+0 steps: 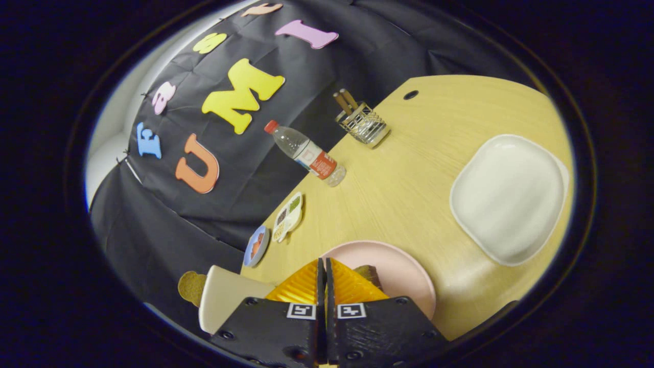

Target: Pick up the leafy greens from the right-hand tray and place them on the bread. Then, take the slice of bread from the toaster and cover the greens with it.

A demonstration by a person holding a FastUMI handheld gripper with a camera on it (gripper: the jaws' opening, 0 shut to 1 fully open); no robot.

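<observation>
Gripper (325, 268) fingers are sitting pressed together, pads flush, only a thin seam showing between them, nothing visibly clamped. They're hanging over the near edge of the wooden table (409, 184), tips overlapping the pink plate (409, 278).

A small brown piece (369, 273), possibly bread, is peeking out on the plate just beside the right finger; mostly hidden, can't tell for sure.

White tray (508, 199) is lying on the table toward the right edge, well apart from the fingers, beyond and right of the pink plate. Its surface is looking bare; leafy greens can't be made out anywhere.

Toaster (225, 299), cream-coloured, is sitting at the table's near left corner just left of the fingers, with a round browned bread slice (192, 287) sticking out past it on the far side.

Along the table's left edge: a small blue dish (256, 246) and a printed food card (288, 216) are standing close together, then a plastic water bottle (306, 153) with a red cap further along. A wire utensil holder (364, 125) with wooden sticks is standing near the far edge. A dark round hole (410, 94) is showing in the tabletop beyond it.
</observation>
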